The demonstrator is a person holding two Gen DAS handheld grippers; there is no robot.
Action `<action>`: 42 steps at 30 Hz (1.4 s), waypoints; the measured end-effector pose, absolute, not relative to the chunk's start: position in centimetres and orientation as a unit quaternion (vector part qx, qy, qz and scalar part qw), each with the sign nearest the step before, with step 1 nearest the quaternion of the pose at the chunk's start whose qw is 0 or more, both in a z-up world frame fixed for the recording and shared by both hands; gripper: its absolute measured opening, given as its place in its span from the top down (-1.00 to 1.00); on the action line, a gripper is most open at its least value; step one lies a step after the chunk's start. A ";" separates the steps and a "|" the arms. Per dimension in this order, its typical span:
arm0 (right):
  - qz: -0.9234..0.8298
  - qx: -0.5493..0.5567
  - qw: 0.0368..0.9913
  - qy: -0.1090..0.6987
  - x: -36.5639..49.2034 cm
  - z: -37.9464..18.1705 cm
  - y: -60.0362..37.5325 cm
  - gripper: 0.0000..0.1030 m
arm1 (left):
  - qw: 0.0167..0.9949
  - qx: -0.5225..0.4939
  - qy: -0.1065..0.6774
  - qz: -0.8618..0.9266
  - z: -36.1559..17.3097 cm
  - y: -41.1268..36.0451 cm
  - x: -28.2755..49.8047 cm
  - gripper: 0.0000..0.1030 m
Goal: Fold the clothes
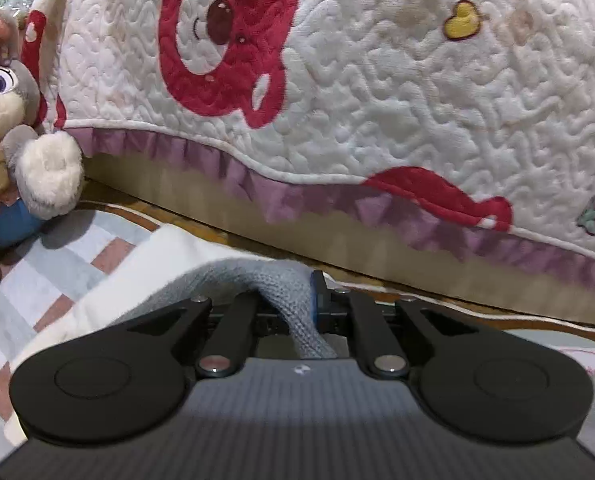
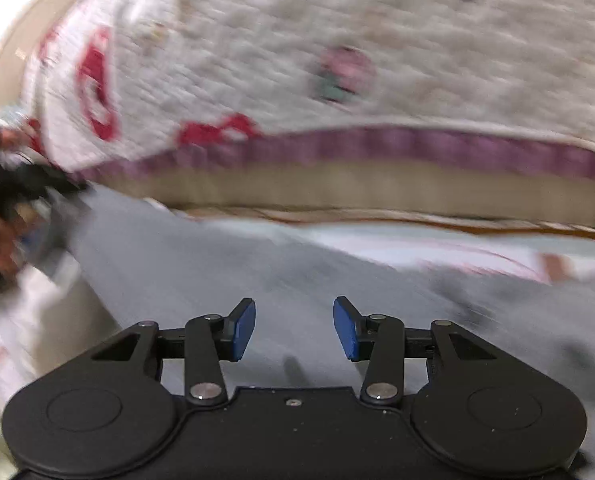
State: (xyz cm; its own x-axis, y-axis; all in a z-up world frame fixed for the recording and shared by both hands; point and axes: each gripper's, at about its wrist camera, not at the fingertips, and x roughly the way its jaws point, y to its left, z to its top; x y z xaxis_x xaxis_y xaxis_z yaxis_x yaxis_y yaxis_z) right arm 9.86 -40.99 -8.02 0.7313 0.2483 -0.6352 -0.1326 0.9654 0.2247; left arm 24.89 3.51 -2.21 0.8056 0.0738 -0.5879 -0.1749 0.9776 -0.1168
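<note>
My left gripper (image 1: 297,300) is shut on a fold of the grey knitted garment (image 1: 281,280), which bunches between its fingers and hangs down over a white fleecy layer (image 1: 117,284). My right gripper (image 2: 294,328) is open and empty, its blue pads (image 2: 243,330) apart above the spread grey garment (image 2: 217,272). The right wrist view is motion-blurred. At its far left edge the other gripper and a hand (image 2: 1,216) hold the garment's edge.
A white quilted cover with red bear print and purple ruffle (image 1: 377,100) drapes over the furniture ahead, also in the right wrist view (image 2: 297,60). A grey plush rabbit (image 1: 13,120) sits at left. A checked pastel mat (image 1: 37,280) lies underneath.
</note>
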 end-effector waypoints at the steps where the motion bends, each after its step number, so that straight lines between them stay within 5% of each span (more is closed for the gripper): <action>1: 0.075 0.081 0.927 0.359 8.9 -8.4 -43.1 0.06 | 0.946 -0.090 0.302 0.071 -2.3 3.8 25.2 0.88; 6: -0.088 0.136 0.923 0.350 4.3 -8.6 -55.5 0.05 | 0.937 -0.104 0.331 0.045 -3.8 3.5 26.9 0.78; 8: -0.153 0.160 0.915 0.338 2.4 -8.7 -59.9 0.05 | 0.922 -0.115 0.368 -0.024 -4.9 2.4 26.9 0.47; 13: -0.257 0.200 0.890 0.319 -2.7 -10.7 -66.7 0.05 | 0.920 -0.097 0.356 -0.132 -6.2 -3.6 21.1 0.07; 19: -0.269 0.191 0.881 0.339 -5.0 -12.6 -68.8 0.04 | 0.900 -0.168 0.356 -0.188 -7.5 -8.6 13.7 0.06; 25: -0.255 0.181 0.881 0.356 -3.7 -13.9 -71.2 -0.11 | 0.924 -0.117 0.333 -0.147 -7.6 -10.3 11.5 0.05; 36: -0.240 0.179 0.898 0.322 -0.3 -17.3 -74.7 -0.54 | 0.972 -0.118 0.177 0.102 -0.5 -1.1 11.2 0.01; 37: -0.231 0.166 0.905 0.318 -0.2 -17.5 -74.5 -0.50 | 0.972 -0.126 0.167 0.107 -0.3 -0.7 10.6 -0.10; 40: -0.189 0.133 0.917 0.326 0.5 -16.9 -74.1 0.82 | 0.965 -0.125 0.209 0.098 -0.6 -1.2 9.6 -0.14; 42: -0.197 0.094 0.925 0.311 1.1 -14.3 -73.6 0.84 | 0.964 -0.117 0.230 0.064 -1.2 -2.9 8.6 -0.14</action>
